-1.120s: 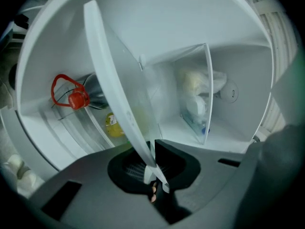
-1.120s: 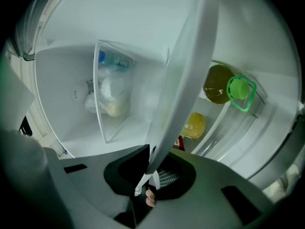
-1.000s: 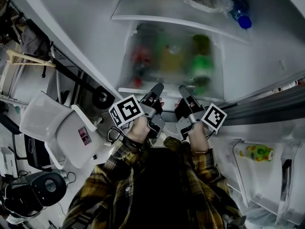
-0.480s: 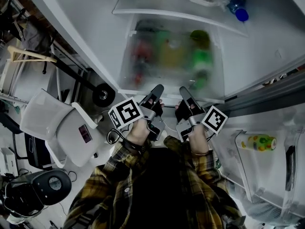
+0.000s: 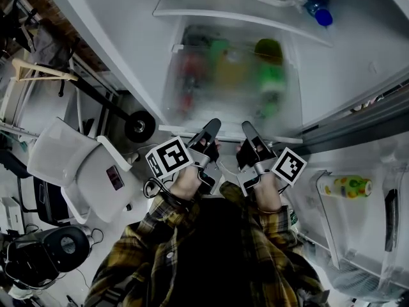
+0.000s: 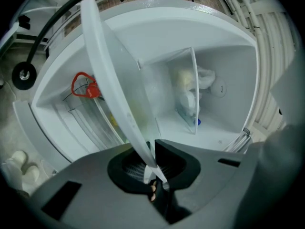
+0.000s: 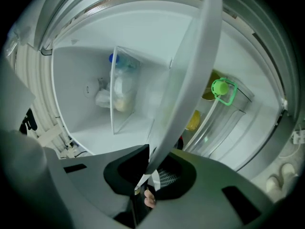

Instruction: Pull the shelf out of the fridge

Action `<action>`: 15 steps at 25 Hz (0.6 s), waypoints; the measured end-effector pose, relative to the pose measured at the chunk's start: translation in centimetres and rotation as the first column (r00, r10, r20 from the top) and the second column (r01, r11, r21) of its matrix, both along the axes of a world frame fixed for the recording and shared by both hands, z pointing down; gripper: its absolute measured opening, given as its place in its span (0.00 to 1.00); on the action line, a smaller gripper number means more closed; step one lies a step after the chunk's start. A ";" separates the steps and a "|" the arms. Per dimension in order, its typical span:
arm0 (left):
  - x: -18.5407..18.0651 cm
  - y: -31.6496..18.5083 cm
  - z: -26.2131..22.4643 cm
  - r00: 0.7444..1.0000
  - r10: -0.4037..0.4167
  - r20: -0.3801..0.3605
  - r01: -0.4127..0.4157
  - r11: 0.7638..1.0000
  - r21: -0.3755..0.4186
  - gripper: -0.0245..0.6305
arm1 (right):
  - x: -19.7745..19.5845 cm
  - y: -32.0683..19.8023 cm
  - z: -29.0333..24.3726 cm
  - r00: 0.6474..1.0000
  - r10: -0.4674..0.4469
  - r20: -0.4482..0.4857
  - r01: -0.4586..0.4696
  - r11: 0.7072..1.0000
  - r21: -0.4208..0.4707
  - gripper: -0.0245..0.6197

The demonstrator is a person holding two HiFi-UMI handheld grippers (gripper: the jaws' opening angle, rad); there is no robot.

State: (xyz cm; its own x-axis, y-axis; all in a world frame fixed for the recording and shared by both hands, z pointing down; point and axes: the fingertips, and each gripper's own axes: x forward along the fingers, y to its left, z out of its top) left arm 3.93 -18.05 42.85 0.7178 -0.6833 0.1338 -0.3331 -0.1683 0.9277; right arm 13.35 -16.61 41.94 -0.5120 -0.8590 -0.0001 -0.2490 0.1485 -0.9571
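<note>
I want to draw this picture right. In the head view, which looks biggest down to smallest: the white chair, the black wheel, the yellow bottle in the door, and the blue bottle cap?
1. white chair, clearly biggest.
2. yellow bottle and black wheel: they look about alike, too close to rank.
3. blue bottle cap, smallest.

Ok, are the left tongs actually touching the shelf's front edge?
Touching. The left gripper view shows the left tongs closed on the white front edge of the shelf, which runs straight in between both jaws with no gap.

A domestic-looking room: stocked fridge (image 5: 358, 62), white chair (image 5: 77, 165) (black appliance (image 5: 54, 253) beside it).
</note>
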 end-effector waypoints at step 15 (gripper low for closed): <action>-0.3 1.1 0.1 1.000 -0.006 0.007 0.006 1.000 -0.011 0.10 | -0.2 1.0 -0.1 0.999 -0.020 -0.026 0.021 1.000 0.007 0.11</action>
State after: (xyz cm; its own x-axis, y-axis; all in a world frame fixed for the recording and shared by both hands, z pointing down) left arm 3.67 -16.90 42.91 0.7129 -0.6859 0.1463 -0.3403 -0.1559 0.9273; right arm 13.15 -15.58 41.88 -0.5294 -0.8484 0.0069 -0.2701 0.1609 -0.9493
